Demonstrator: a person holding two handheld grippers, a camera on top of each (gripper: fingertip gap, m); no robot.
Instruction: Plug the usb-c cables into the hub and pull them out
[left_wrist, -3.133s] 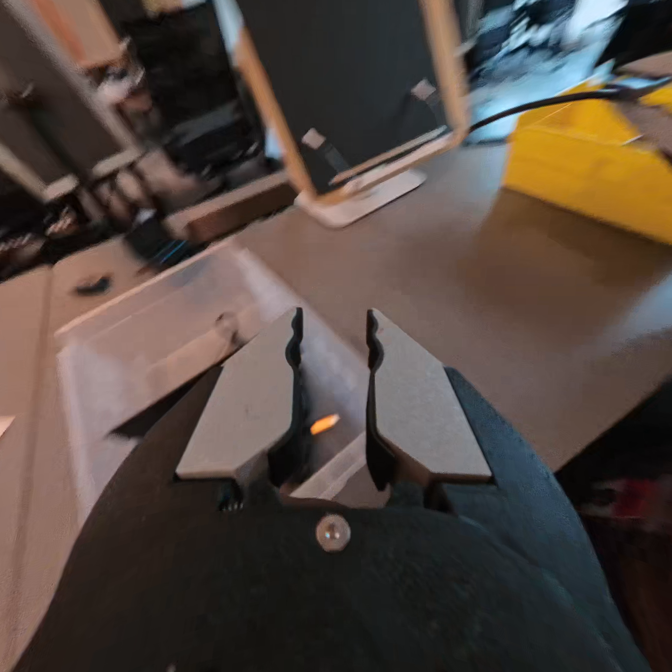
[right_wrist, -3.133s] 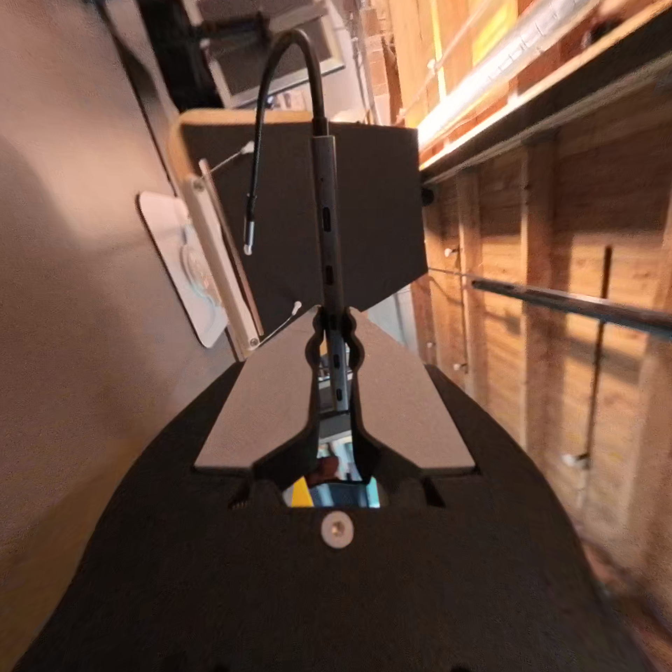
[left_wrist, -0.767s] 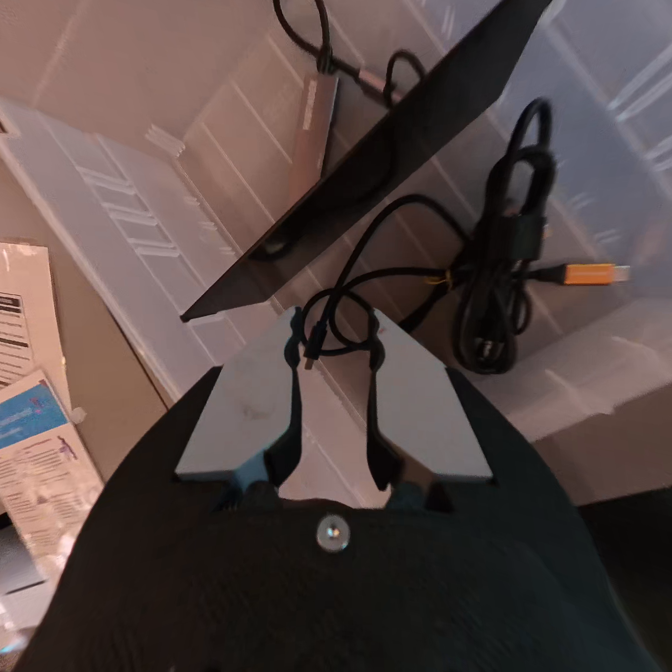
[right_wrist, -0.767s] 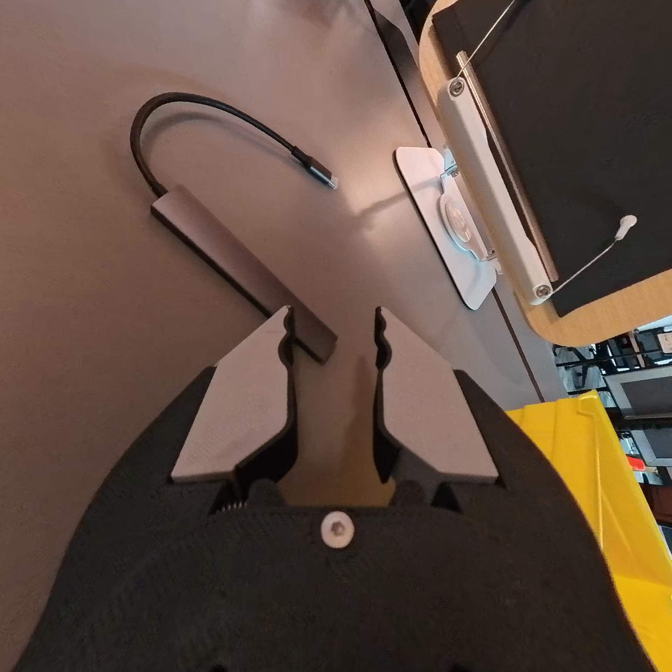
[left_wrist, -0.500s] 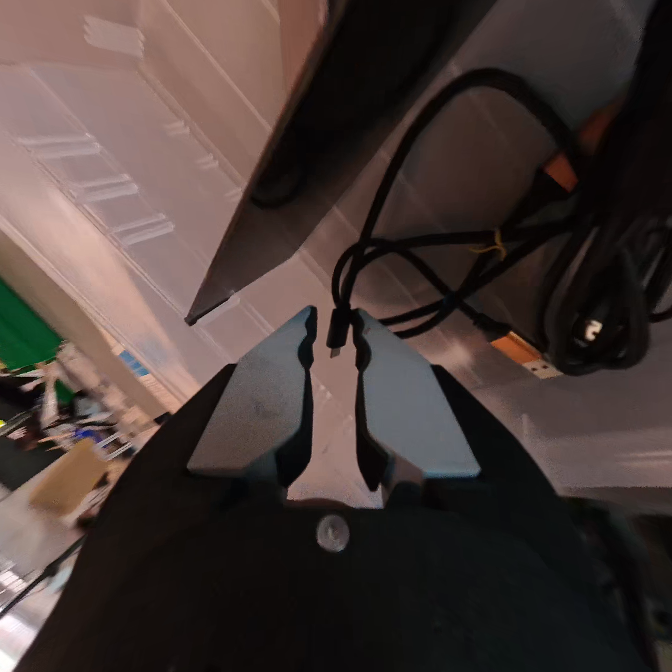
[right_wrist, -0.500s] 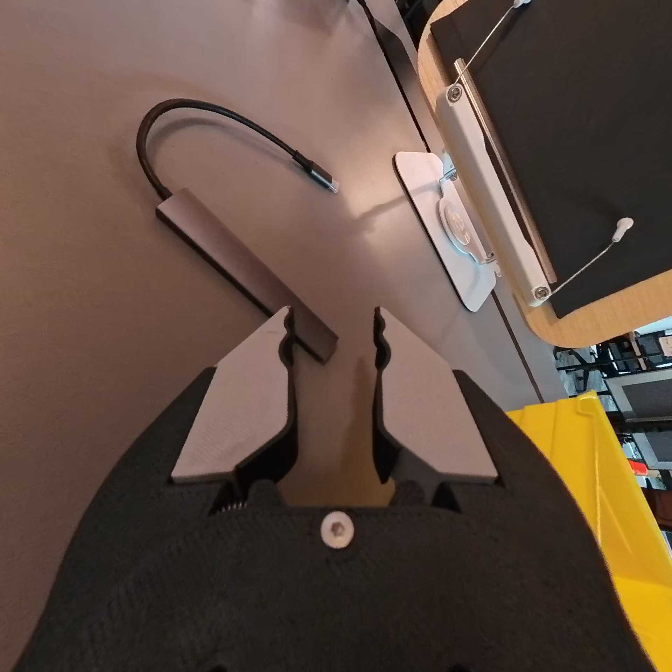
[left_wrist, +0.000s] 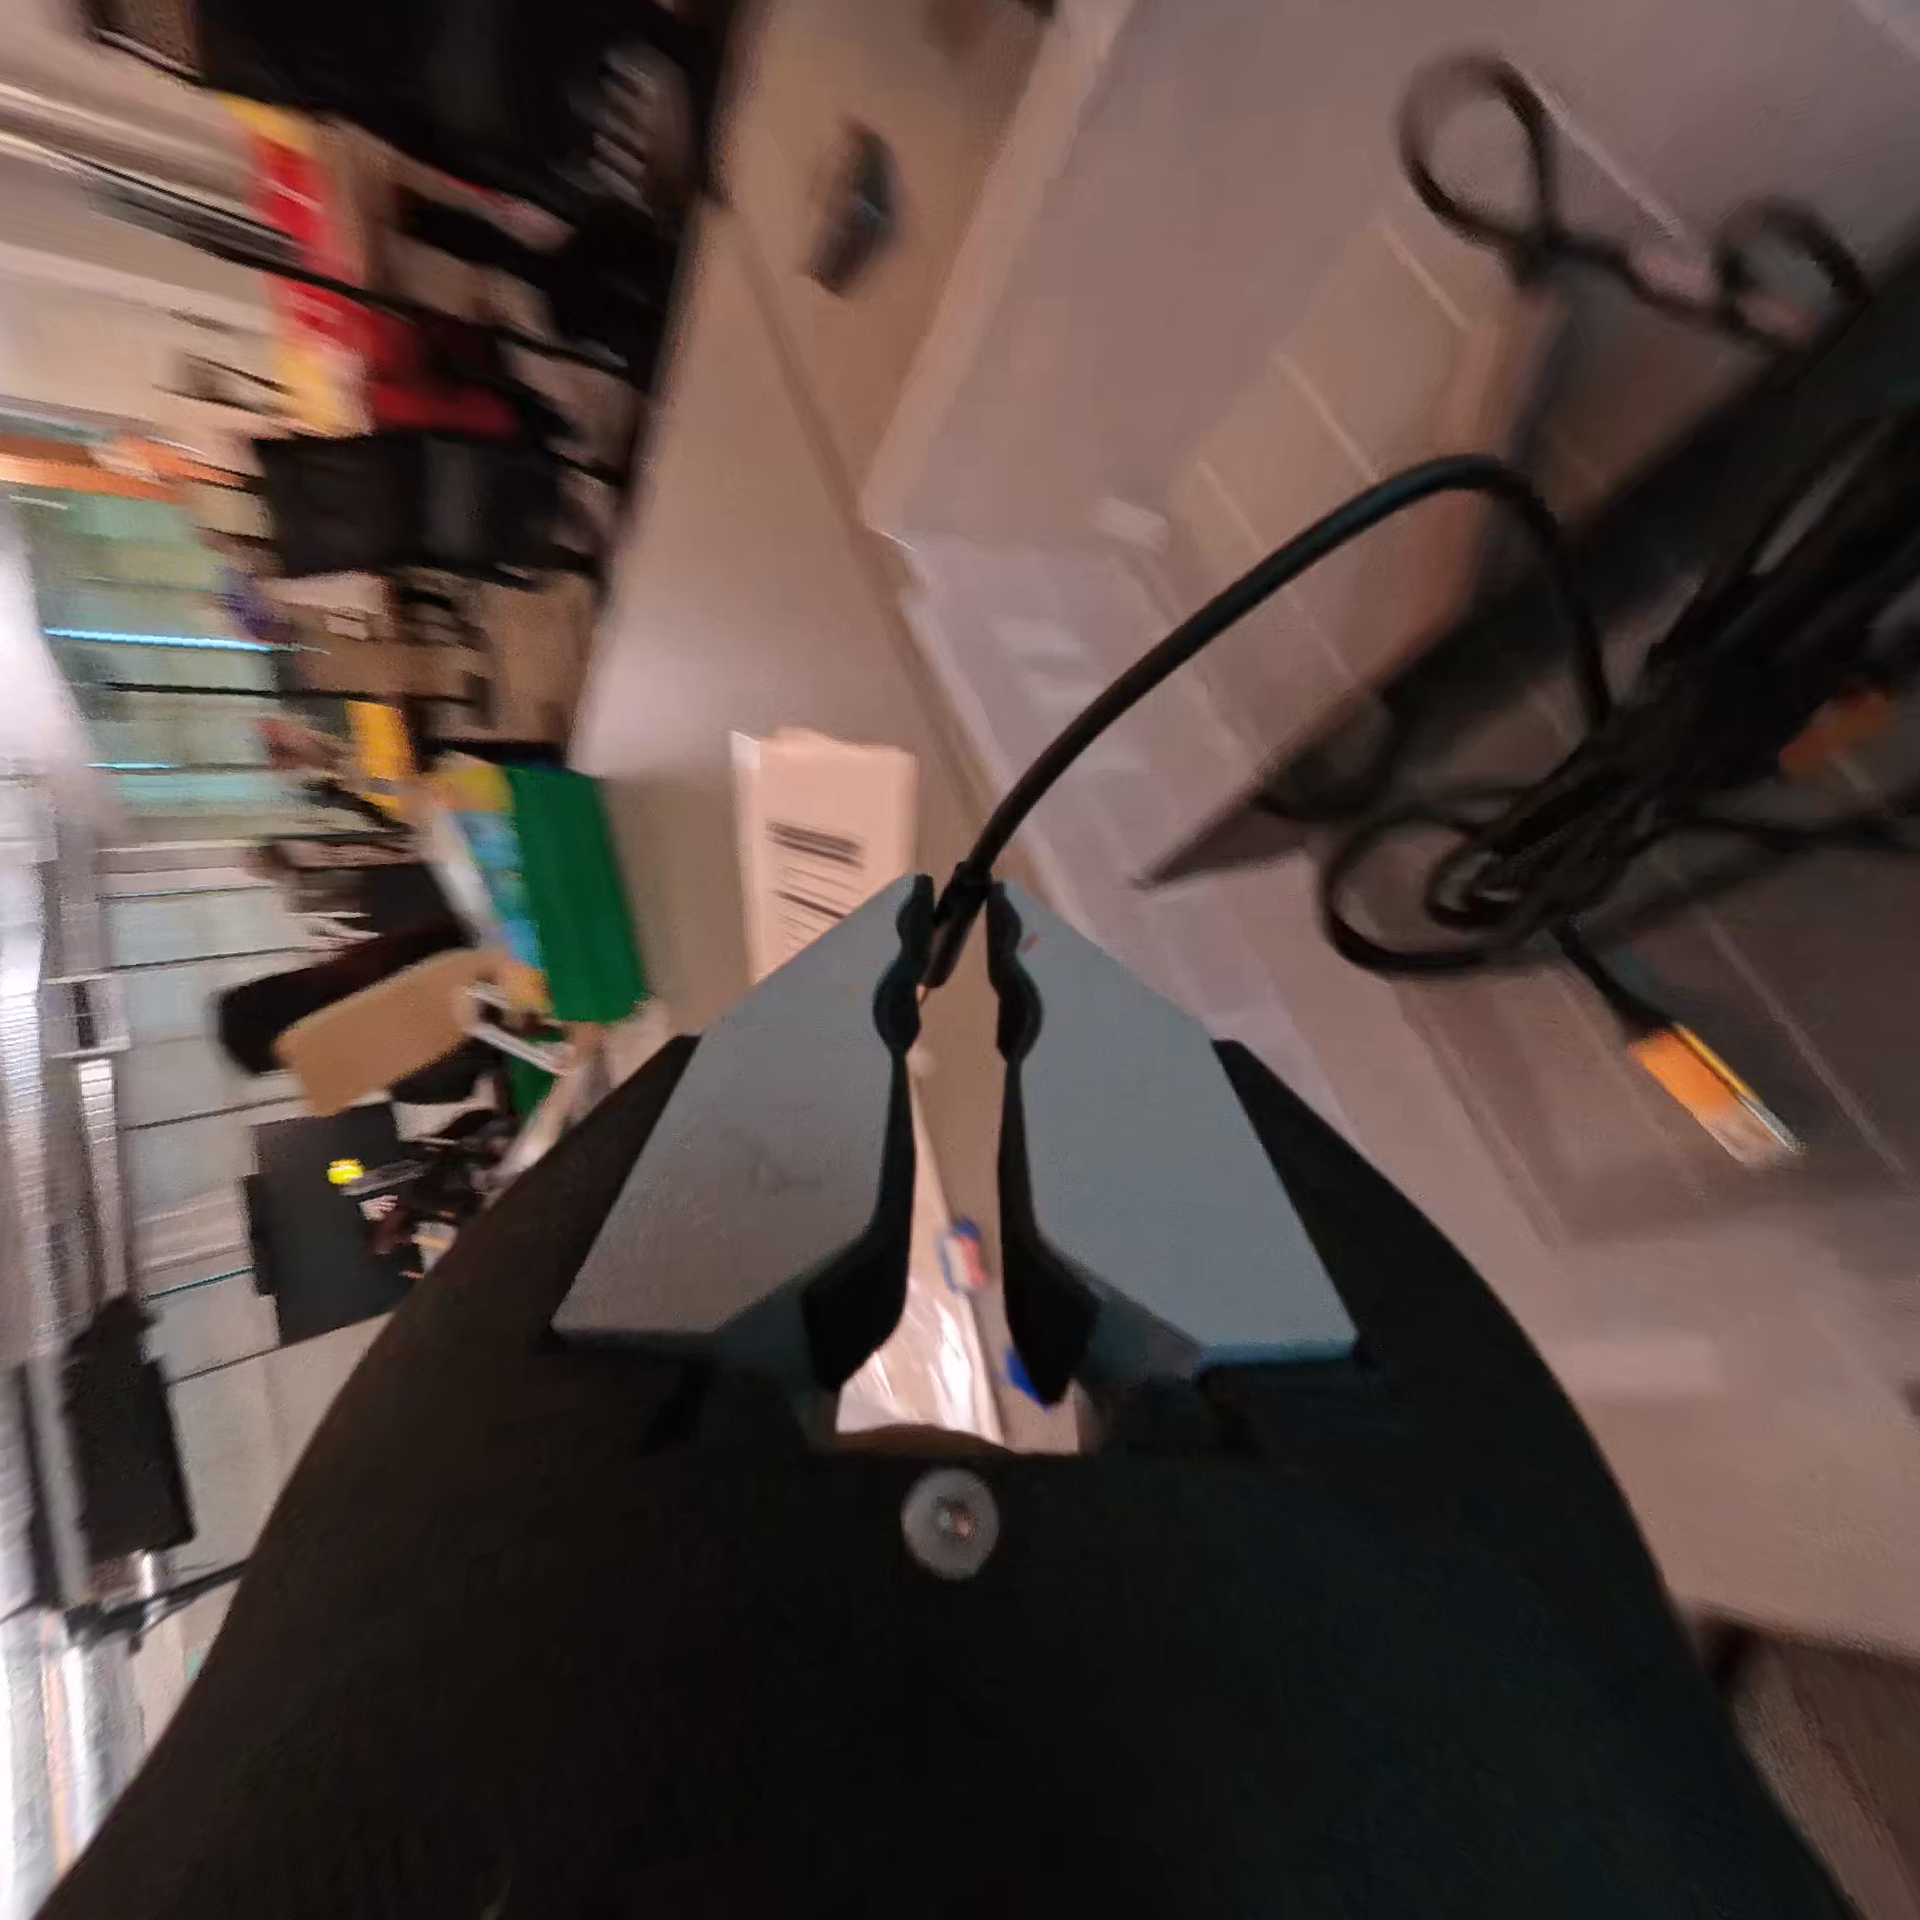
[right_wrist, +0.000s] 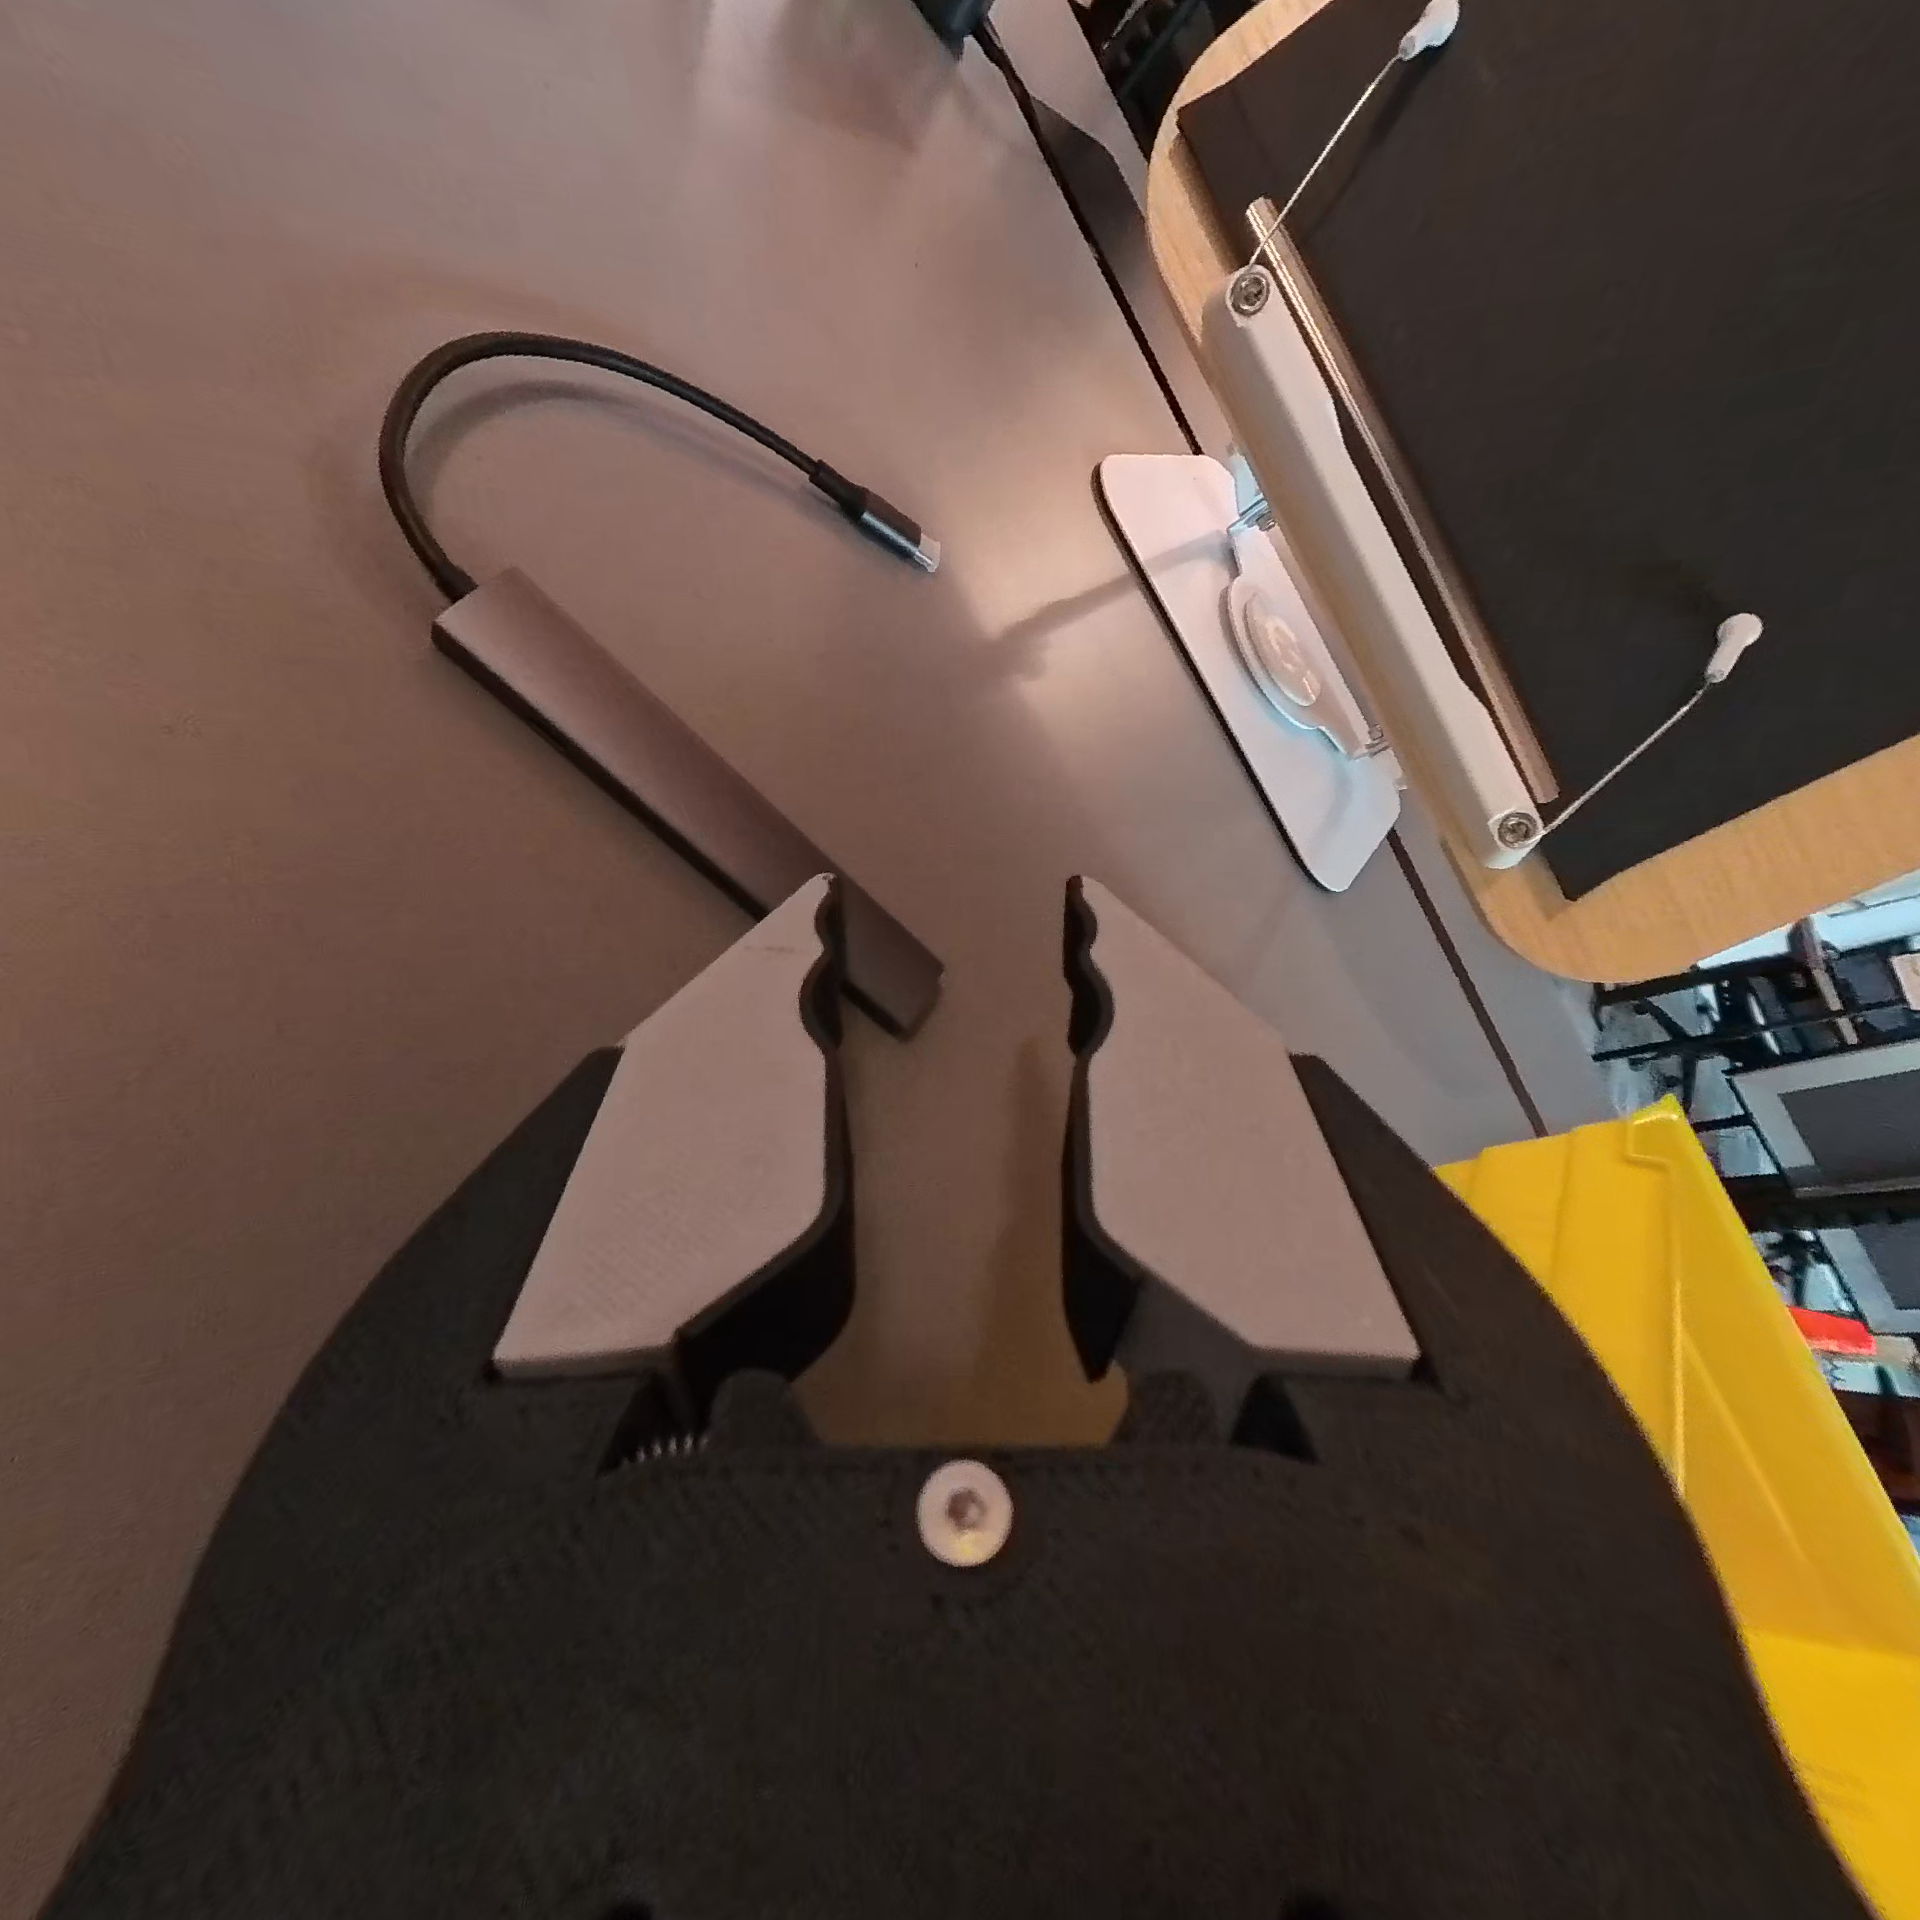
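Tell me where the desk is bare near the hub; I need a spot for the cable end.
Bare desk lies left of the hub, and inside the loop of its short lead. A narrower strip runs between hub and white stand base. Crowded: the yellow bin at right and the board on the stand.

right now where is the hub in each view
Left wrist view: no hub can be made out; the left gripper pinches a black cable.
Right wrist view: the hub lies on the table, left of centre, one end under the right gripper.
Shared landmark: none is clear.
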